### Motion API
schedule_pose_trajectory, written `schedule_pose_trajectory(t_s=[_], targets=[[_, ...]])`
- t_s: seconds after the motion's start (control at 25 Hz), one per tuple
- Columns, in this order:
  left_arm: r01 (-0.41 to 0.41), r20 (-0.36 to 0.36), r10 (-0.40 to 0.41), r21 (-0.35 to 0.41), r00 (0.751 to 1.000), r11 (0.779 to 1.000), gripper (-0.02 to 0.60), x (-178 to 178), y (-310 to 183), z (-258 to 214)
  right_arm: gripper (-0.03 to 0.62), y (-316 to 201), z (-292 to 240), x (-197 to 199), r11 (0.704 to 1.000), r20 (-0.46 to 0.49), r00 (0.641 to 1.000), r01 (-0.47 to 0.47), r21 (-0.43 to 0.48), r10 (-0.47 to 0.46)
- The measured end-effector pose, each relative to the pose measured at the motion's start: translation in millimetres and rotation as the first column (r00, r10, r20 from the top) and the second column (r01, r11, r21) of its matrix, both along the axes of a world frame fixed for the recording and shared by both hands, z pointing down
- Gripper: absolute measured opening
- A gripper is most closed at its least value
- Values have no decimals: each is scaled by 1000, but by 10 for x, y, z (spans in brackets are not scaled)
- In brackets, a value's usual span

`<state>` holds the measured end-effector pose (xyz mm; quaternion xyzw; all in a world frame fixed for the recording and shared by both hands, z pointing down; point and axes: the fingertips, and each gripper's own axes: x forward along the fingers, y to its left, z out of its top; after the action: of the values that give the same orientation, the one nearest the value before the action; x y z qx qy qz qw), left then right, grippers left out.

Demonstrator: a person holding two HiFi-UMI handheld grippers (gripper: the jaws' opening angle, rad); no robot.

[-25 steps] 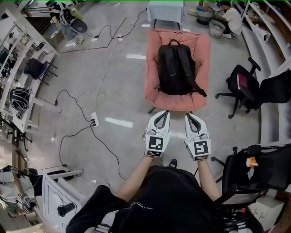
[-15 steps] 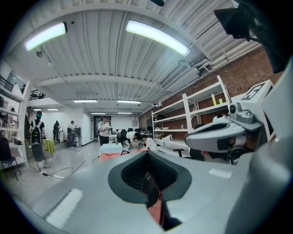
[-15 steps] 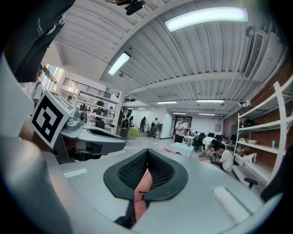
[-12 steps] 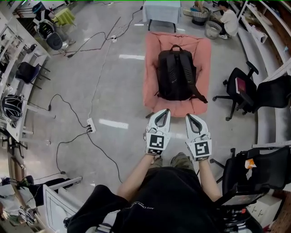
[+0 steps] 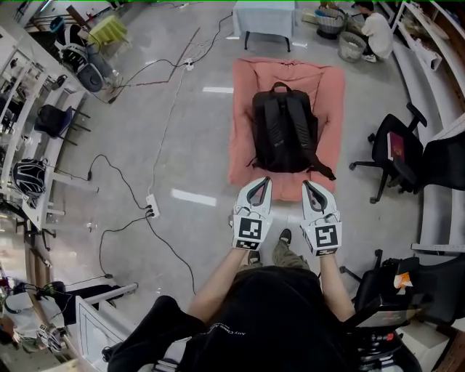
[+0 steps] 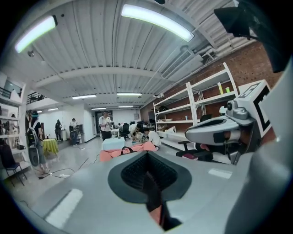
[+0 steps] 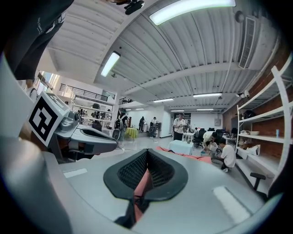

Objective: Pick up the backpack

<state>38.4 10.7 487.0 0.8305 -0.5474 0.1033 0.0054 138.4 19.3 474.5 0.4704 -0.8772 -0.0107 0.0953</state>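
A black backpack (image 5: 285, 129) lies flat, straps up, on a pink cushion (image 5: 243, 131) on the floor ahead of me. Side by side just short of the cushion's near edge are my left gripper (image 5: 261, 181) and my right gripper (image 5: 309, 184), both shut with nothing in them and apart from the backpack. In the left gripper view the shut jaws hide most of the backpack; only its top handle (image 6: 127, 148) and a strip of cushion (image 6: 114, 154) show. The right gripper view looks over its shut jaws at the cushion (image 7: 185, 155).
Black office chairs (image 5: 392, 149) stand right of the cushion. A power strip with cables (image 5: 150, 211) lies on the floor at the left. A small cloth-covered table (image 5: 263, 16) stands beyond the cushion. A crouching person (image 5: 375, 29) is at the far right, near shelving.
I have walked forward with both grippers, so their tips now nearly reach the cushion's near edge. Both jaws have stayed shut.
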Motion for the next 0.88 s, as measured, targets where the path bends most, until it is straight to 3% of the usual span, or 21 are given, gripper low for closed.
schedule_pose_trajectory(t_s=[0.36,0.64,0.88], targets=[[50,58,-51,16,997,999,2,317,-561,-91,12,-699,11,319,998,54,997,59,-10,-58],[86,62,-85,-19,994,996,2,192,-832,46,12,-1005,151,310,997,62,996,68,-39,-66],[70,35,-69,-28,997,997,2,-27,-1256,189,12,-1381,285,231,998,25,999,30,-49,-29]])
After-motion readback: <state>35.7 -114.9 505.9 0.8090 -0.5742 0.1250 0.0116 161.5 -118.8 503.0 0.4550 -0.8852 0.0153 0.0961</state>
